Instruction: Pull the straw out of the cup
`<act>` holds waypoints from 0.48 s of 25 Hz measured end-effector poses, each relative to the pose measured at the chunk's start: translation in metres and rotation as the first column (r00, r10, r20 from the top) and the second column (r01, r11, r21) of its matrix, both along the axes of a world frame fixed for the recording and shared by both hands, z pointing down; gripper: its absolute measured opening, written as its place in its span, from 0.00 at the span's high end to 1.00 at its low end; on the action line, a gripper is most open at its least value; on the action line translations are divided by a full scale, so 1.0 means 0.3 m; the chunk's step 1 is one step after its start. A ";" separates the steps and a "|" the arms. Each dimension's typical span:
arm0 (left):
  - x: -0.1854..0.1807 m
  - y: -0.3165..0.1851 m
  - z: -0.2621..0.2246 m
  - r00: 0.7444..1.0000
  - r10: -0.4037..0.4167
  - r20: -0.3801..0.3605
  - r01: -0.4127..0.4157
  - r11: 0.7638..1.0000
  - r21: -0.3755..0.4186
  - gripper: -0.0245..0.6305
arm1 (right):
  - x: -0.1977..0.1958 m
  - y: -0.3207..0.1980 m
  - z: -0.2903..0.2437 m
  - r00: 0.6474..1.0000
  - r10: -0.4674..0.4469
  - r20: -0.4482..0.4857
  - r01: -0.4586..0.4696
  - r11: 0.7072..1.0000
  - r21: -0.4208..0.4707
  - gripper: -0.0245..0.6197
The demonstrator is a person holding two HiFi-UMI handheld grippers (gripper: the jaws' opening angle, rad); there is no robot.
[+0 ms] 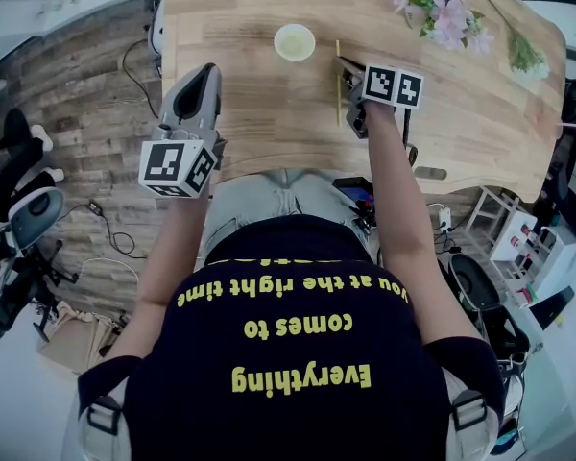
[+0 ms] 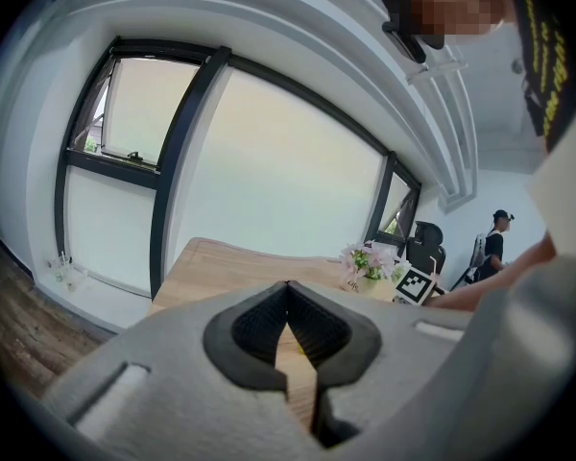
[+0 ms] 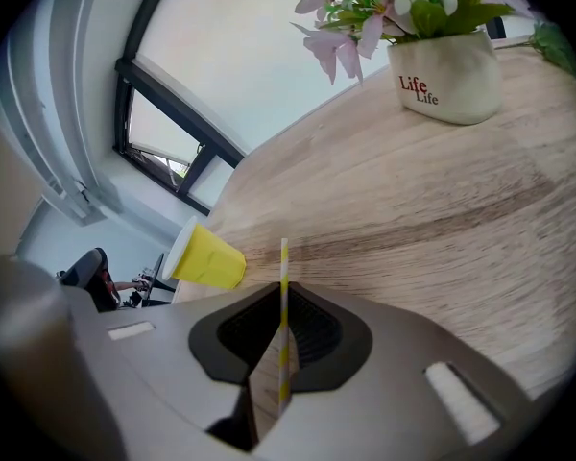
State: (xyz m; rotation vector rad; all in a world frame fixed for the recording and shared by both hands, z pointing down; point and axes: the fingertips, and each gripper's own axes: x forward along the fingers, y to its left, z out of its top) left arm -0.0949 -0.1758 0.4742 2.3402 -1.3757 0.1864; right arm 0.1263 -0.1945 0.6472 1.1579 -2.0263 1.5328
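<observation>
A yellow paper cup point(image 1: 295, 41) stands on the wooden table point(image 1: 259, 113), with nothing in it that I can see. The yellow-and-white striped straw point(image 1: 338, 84) is out of the cup, to its right, low over the tabletop. My right gripper point(image 1: 347, 63) is shut on the straw; in the right gripper view the straw point(image 3: 284, 325) runs between the pads and pokes past the tips, with the cup point(image 3: 207, 257) ahead at the left. My left gripper point(image 1: 200, 83) hovers at the table's front left edge, shut and holding nothing point(image 2: 288, 288).
A white pot of pink flowers point(image 1: 442, 8) stands at the table's far right, and it appears again as the flower pot point(image 3: 446, 70) in the right gripper view. A green sprig point(image 1: 523, 54) lies beside it. Office chairs point(image 1: 19, 219) and cables crowd the floor at the left.
</observation>
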 end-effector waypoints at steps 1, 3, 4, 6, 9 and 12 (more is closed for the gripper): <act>-0.001 0.001 -0.001 1.000 0.000 0.001 0.000 1.000 0.000 0.96 | 0.001 -0.001 -0.001 1.000 0.001 -0.003 -0.001 1.000 0.002 0.91; -0.003 0.004 -0.003 1.000 0.000 0.002 0.000 1.000 0.001 0.96 | 0.001 -0.001 -0.002 1.000 0.001 -0.006 -0.001 1.000 0.005 0.91; -0.004 0.005 -0.003 1.000 0.000 0.002 0.000 1.000 0.002 0.96 | 0.001 -0.001 -0.002 1.000 0.001 -0.007 -0.001 1.000 0.006 0.91; -0.003 0.006 -0.003 1.000 -0.002 0.001 0.002 1.000 0.003 0.96 | 0.002 0.000 -0.001 1.000 0.001 -0.009 -0.001 1.000 0.007 0.91; -0.004 0.006 -0.003 1.000 -0.001 -0.001 0.001 1.000 0.003 0.96 | 0.000 -0.002 0.000 1.000 -0.001 -0.012 0.001 1.000 0.011 0.91; -0.007 0.006 -0.005 1.000 -0.001 0.000 0.001 1.000 0.004 0.96 | -0.005 -0.006 -0.002 1.000 -0.002 -0.015 0.002 1.000 0.016 0.90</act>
